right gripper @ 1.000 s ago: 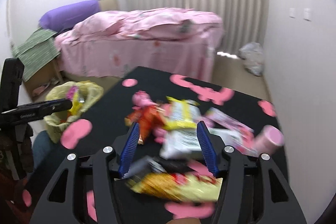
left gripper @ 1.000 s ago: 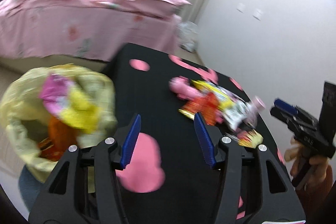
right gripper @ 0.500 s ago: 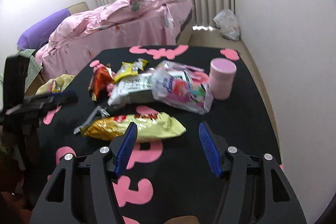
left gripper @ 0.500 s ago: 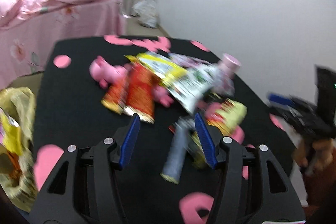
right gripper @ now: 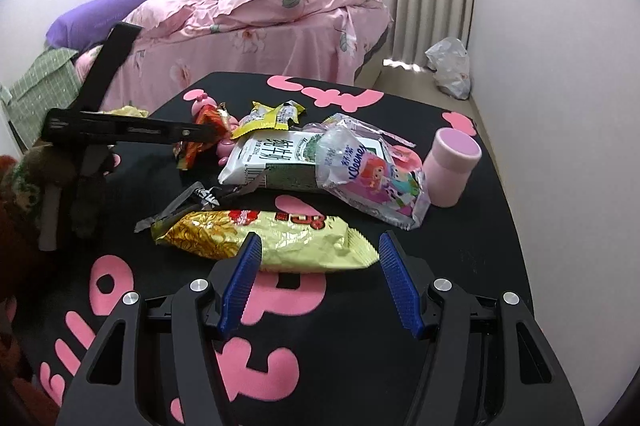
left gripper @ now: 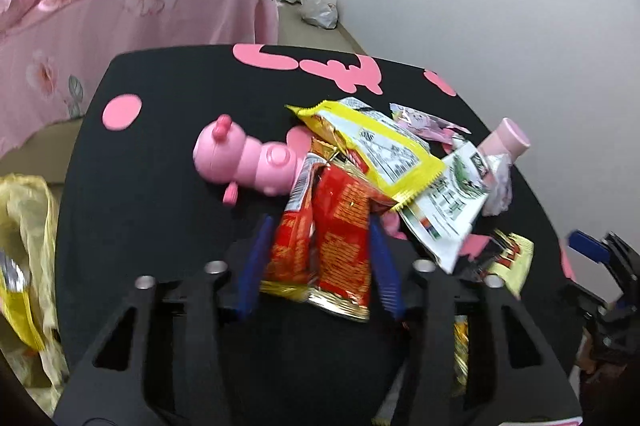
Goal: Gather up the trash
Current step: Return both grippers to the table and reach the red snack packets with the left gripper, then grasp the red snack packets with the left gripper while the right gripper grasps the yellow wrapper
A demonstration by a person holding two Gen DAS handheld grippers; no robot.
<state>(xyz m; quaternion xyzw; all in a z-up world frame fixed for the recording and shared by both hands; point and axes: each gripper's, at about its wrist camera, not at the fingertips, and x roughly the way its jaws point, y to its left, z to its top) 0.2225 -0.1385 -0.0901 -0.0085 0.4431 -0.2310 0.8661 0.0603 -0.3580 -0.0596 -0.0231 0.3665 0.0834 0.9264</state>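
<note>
Snack wrappers lie piled on a black table [left gripper: 140, 186] with pink shapes. My left gripper [left gripper: 320, 224] straddles a red wrapper [left gripper: 340, 226]; its jaws are closing, with the blue pads flanking the wrapper's two edges. The right wrist view shows that gripper [right gripper: 208, 132] coming in from the left. My right gripper [right gripper: 319, 240] hangs wide open just above the near edge of a golden noodle packet [right gripper: 264, 238], with nothing held. Its tip [left gripper: 592, 250] shows at the right edge of the left wrist view. A yellow trash bag [left gripper: 28, 226] sits off the table's left side.
A pink pig toy [left gripper: 244, 162] lies beside the red wrapper. A yellow-white wrapper [left gripper: 376, 146], a white carton pack [right gripper: 280, 158], a tissue pack [right gripper: 372, 182] and a pink cup [right gripper: 452, 166] crowd the middle. A pink bed [right gripper: 260, 26] stands behind.
My left gripper swung from the yellow bag over to the pile, came down around the red wrapper and narrowed its jaws. My right gripper sank toward the golden packet and widened slightly.
</note>
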